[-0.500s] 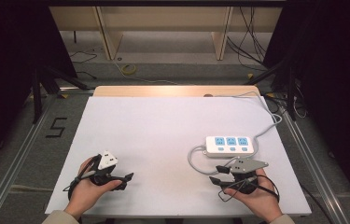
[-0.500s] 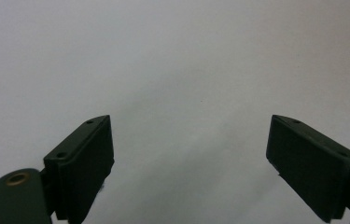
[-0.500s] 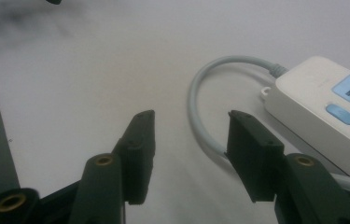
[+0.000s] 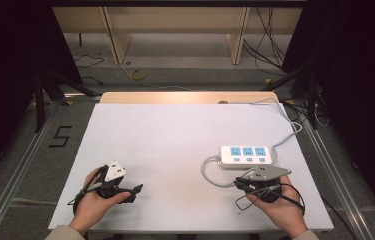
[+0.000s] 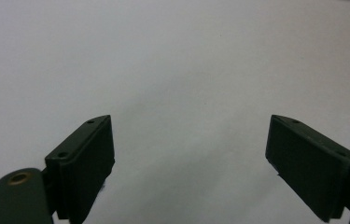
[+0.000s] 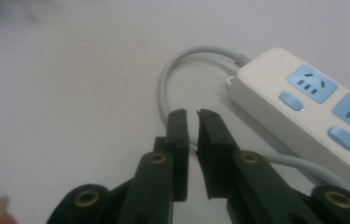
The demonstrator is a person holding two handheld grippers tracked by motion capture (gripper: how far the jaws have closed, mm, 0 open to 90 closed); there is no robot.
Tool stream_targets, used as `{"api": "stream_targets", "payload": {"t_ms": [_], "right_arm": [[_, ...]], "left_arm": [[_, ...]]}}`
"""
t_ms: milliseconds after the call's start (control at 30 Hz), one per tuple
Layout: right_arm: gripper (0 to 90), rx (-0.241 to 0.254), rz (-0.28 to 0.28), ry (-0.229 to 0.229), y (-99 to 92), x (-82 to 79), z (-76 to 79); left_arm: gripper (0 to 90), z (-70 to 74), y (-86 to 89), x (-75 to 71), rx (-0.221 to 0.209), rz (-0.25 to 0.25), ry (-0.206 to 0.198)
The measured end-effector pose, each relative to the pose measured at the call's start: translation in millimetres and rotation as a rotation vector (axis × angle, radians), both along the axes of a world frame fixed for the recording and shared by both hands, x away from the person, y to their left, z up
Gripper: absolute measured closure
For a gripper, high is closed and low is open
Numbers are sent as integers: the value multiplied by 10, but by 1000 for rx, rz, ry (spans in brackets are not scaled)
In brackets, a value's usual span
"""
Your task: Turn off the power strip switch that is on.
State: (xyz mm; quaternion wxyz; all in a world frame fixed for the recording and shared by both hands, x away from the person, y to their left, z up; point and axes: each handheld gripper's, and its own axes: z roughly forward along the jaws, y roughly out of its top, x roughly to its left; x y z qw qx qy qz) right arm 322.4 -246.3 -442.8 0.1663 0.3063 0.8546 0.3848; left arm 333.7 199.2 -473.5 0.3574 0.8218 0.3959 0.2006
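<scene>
My right claw (image 4: pixel 241 186) sits at lower right of the high view, cable trailing off my hand. In the right gripper view its jaws stand nearly together, a narrow slit between the pads. The grey cord (image 6: pixel 170 81) passes under and behind them; whether the pads pinch it I cannot tell. My left claw (image 4: pixel 135 191) sits at lower left of the high view. In the left gripper view its jaws stand wide apart over bare white surface, nothing between them.

Surface: a white sheet covers the table (image 4: pixel 175 145), matte, faint smudges. A strip of pale wood shows along its far edge, in the upper middle of the frame.

Just beyond my right claw lies the power strip (image 4: pixel 247 155), right of centre, flat on the sheet, long side across the frame. White body, three blue socket faces in a row, a small blue switch by each. Sockets hold no plugs. Its cord loops out of the left end, curves toward my right claw, then runs off along the table's right side to the far right corner.

Farther off: metal rails flank the table left and right. A black numeral 5 (image 4: pixel 60 136) is marked on the grey floor at mid left. At top of frame, wooden shelf legs (image 4: pixel 115 34), loose cables on the floor, one yellowish coil (image 4: pixel 137 75), dark room on both sides.
</scene>
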Motion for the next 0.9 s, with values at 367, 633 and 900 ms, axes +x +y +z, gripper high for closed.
{"api": "stream_targets", "payload": {"t_ms": [367,633,900], "right_arm": [[900,-56,-64,-22,-79,111,138],[900,-69,-94,-20,-104,199,232],[900,-86,-105,-5,-56,301,312]], "left_arm": [[155,7,5,5,10,5,-13],[154,3,3,9,11,7,-14],[154,3,8,8,17,7,-18]]}}
